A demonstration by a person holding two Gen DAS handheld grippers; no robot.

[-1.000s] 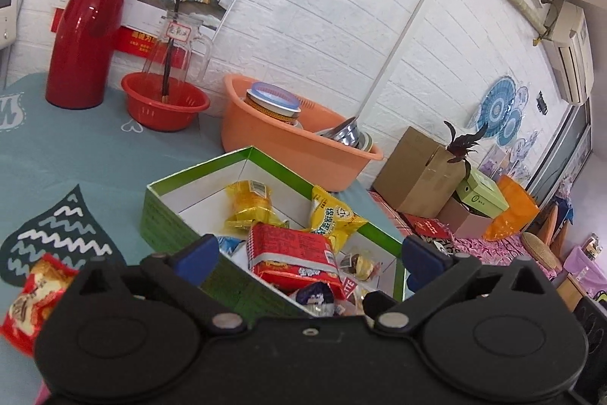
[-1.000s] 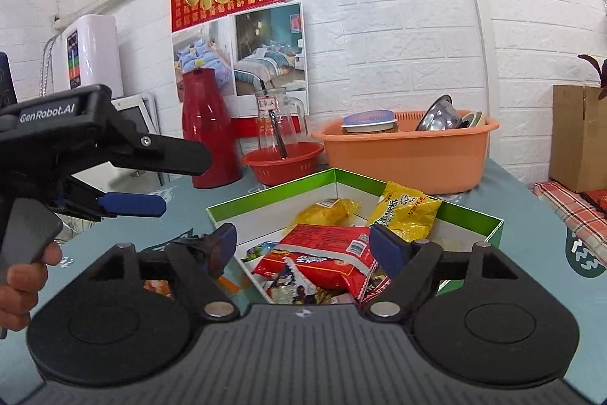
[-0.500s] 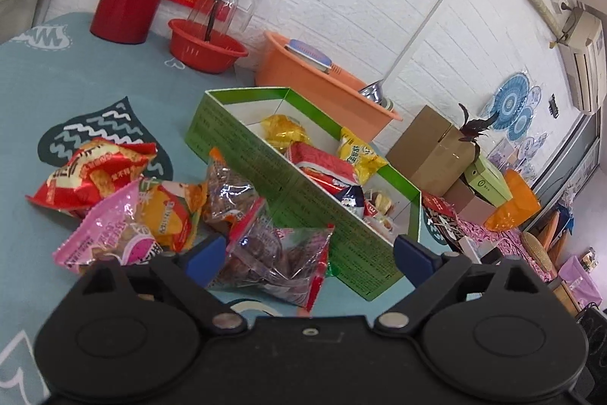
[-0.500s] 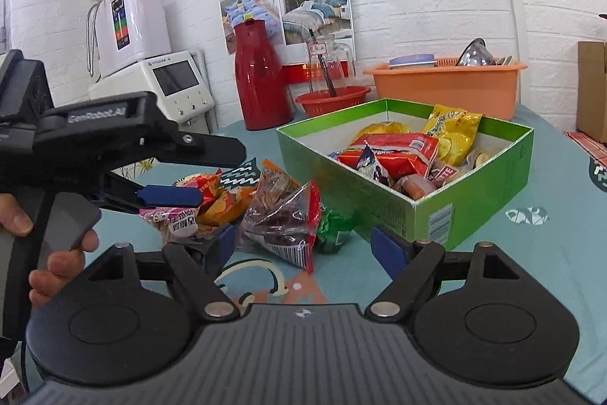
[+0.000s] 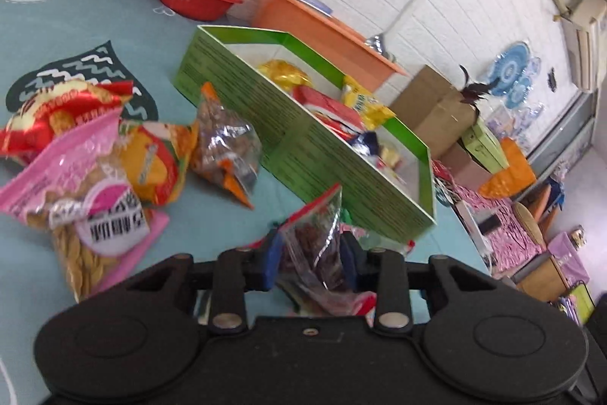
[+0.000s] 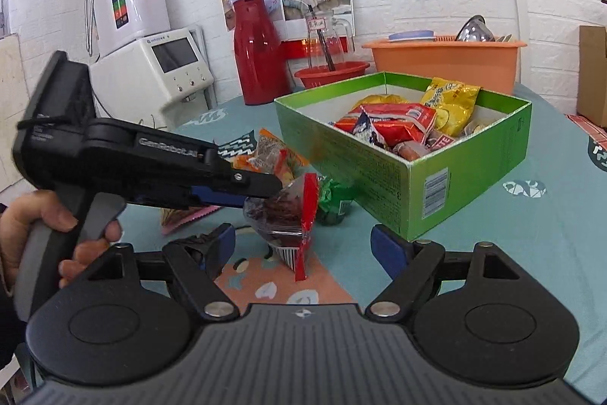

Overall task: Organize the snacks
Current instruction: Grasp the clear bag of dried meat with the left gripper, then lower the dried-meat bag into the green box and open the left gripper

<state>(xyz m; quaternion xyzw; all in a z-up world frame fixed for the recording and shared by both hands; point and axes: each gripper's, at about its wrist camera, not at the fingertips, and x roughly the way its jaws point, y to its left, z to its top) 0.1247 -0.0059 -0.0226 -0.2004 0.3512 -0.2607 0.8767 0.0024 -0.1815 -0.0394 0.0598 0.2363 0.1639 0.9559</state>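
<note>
Left hand-held gripper (image 5: 309,259) clenched on clear dark-snack bag (image 5: 316,245) — lifted off desk (image 5: 212,215); right hand-held gripper (image 6: 303,245) released (idle); next, likely carry toward 1 o'clock into green box (image 5: 334,173).

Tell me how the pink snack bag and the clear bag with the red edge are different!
The pink snack bag lies flat on the table; the clear bag with the red edge is pinched upright in the left gripper. The pink bag shows pale golden twists; the clear bag shows dark reddish-brown pieces. The pink bag looks bigger. Both are outside the green box.
</note>
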